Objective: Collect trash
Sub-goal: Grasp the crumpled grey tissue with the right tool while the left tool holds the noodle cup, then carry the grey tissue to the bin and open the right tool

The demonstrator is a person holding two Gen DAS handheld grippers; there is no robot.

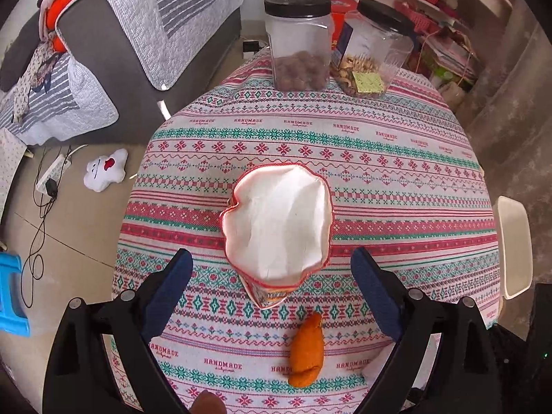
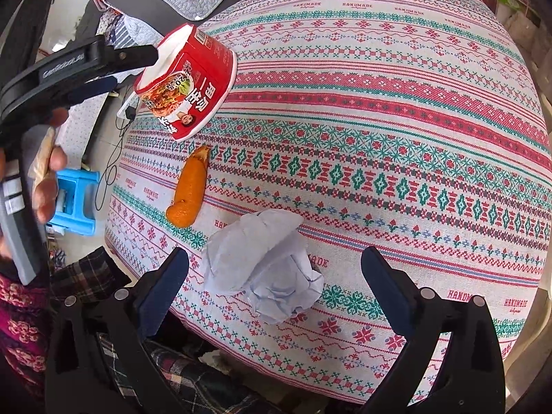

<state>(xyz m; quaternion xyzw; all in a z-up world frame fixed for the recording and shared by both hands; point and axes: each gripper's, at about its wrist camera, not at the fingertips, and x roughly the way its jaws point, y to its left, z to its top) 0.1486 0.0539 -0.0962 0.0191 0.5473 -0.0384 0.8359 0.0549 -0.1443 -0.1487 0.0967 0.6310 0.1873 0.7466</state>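
Spreading wide, the right gripper (image 2: 274,272) hovers over the near edge of the counter (image 2: 396,158), its jaws open and holding nothing; a crumpled white paper (image 2: 262,269) lies on the patterned cloth between the jaws, closer to the left one, with no contact that can be seen. Just beyond the paper, up and to the left, an orange peel (image 2: 189,189) rests on the cloth, apart from both the paper and the cup past it. Farther out, a red instant-noodle cup (image 2: 193,82) stands tilted, its open mouth turned toward the left gripper (image 2: 114,69), which shows here from the side. In the left wrist view the left gripper (image 1: 272,269) also has its jaws wide apart and empty; the orange peel (image 1: 307,352) lies on the cloth below and between them, and the noodle cup (image 1: 279,220) sits just ahead, centred between the fingertips with its white inside facing the camera and clear of both pads. At the far end of the counter (image 1: 396,179) stand two clear jars with black lids (image 1: 298,41), side by side.
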